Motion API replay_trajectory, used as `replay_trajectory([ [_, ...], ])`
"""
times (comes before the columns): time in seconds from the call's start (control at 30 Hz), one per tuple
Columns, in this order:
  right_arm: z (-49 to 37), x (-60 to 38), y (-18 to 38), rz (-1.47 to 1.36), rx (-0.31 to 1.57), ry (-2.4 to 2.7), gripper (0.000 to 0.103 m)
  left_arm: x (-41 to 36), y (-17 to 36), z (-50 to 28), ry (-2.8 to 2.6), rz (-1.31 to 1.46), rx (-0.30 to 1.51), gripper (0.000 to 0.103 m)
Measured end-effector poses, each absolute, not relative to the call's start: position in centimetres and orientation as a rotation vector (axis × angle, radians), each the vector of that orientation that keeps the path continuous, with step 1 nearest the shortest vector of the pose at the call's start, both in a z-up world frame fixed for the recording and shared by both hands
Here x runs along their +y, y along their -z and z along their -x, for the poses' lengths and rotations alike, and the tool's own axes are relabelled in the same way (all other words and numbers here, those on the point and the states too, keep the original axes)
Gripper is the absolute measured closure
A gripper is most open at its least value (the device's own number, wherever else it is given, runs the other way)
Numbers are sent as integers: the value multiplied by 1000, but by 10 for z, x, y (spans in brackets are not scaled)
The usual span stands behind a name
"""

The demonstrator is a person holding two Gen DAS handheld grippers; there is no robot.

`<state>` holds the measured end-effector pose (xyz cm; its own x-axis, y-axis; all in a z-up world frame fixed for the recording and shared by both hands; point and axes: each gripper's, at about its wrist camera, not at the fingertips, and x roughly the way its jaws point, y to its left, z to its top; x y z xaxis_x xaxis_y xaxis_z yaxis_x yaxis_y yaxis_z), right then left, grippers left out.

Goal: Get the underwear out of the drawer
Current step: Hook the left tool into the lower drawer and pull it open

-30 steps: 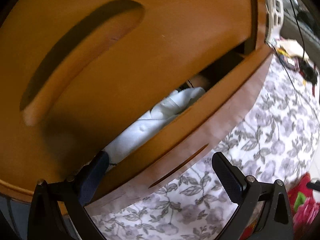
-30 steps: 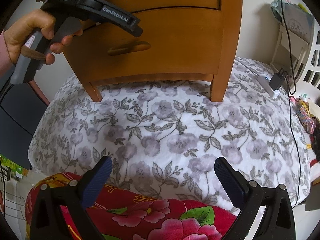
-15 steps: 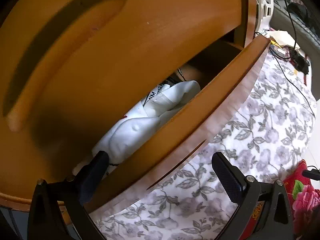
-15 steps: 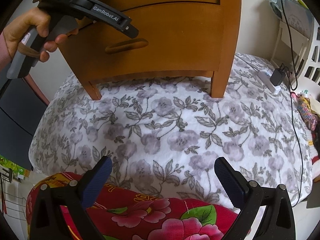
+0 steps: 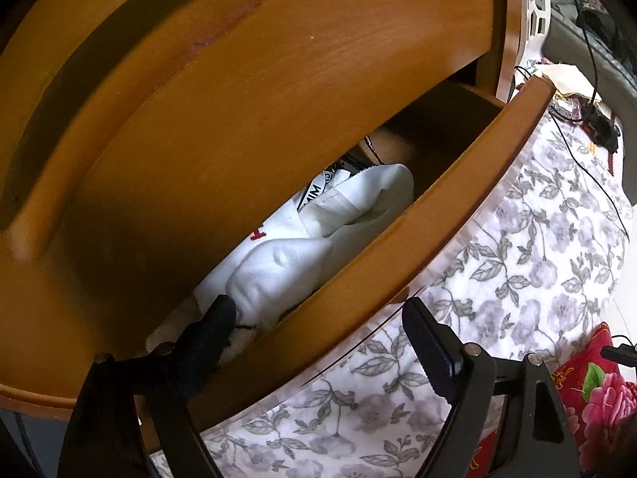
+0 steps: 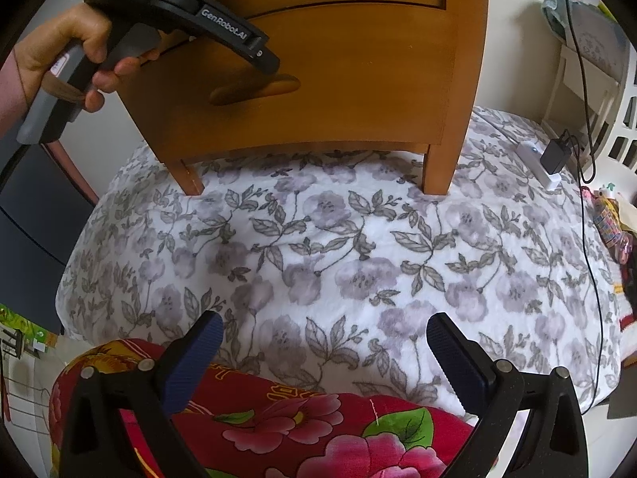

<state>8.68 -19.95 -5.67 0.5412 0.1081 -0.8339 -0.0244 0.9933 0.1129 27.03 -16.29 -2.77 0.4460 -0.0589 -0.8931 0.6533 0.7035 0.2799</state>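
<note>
White underwear (image 5: 318, 239) lies bunched inside the wooden drawer, which is partly pulled out. My left gripper (image 5: 318, 304) straddles the drawer front (image 5: 398, 271). Its left finger (image 5: 211, 330) is inside the drawer against the white cloth, and its right finger (image 5: 430, 342) is outside the front. The jaws are closing with the drawer front between them, and the pads stand apart from it. In the right wrist view a hand (image 6: 71, 44) holds that gripper's body (image 6: 223, 28) at the nightstand (image 6: 338, 79). My right gripper (image 6: 324, 328) hangs open over the bed, holding nothing.
The nightstand stands on a bedspread (image 6: 338, 259) printed with grey flowers. A red flowered quilt (image 6: 278, 418) lies under my right gripper. A power strip with a charger (image 6: 545, 159) and a black cable lie at the right. A white lattice basket (image 5: 533, 8) stands behind the nightstand.
The drawer has slid further out, showing more of the white underwear. My left gripper's fingers have drawn closer together. The right gripper has stayed where it was.
</note>
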Motion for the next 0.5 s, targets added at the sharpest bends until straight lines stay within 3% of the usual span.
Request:
replay_trajectory([
  [0.5, -76, -195, 47, -53, 973, -64, 0, -149, 15, -238, 524, -612, 1029, 17],
])
